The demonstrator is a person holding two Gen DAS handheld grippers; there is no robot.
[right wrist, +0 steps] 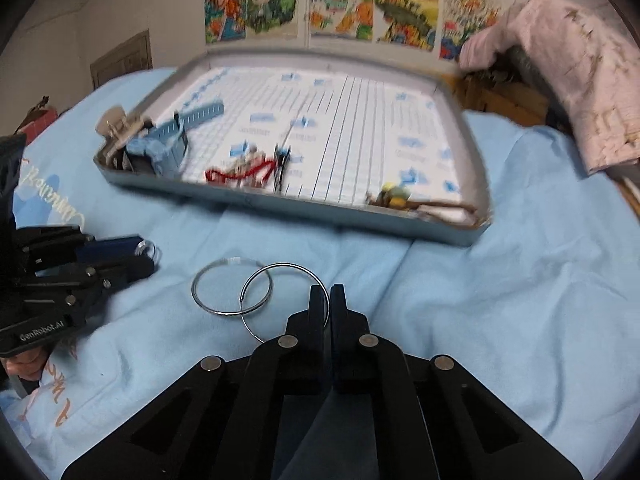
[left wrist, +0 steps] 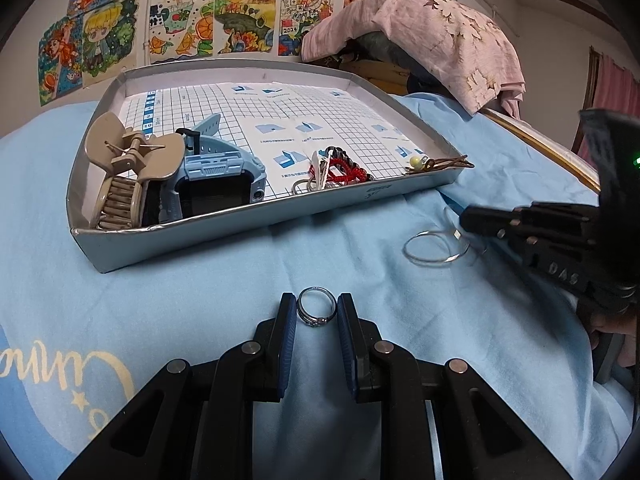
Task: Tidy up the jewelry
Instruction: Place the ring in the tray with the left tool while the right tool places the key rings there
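Note:
A small silver ring (left wrist: 317,311) sits between the blue pads of my left gripper (left wrist: 317,314); the pads touch its sides. It shows as a glint at that gripper's tips in the right wrist view (right wrist: 146,249). Two thin silver hoops (right wrist: 231,286) (right wrist: 285,300) lie overlapped on the blue cloth. My right gripper (right wrist: 328,304) is shut on the rim of the nearer hoop. In the left wrist view the hoops (left wrist: 436,248) lie by the right gripper (left wrist: 466,224). The grey tray (left wrist: 248,222) holds a beige hair claw (left wrist: 128,160), a blue watch (left wrist: 216,176), a red cord bracelet (left wrist: 340,168) and a brown cord with a bead (left wrist: 436,162).
The tray (right wrist: 280,208) stands on a bed with a light blue cloth (left wrist: 200,320). A pink cloth (left wrist: 432,36) drapes over something at the back right. Drawings (left wrist: 180,20) hang on the wall behind.

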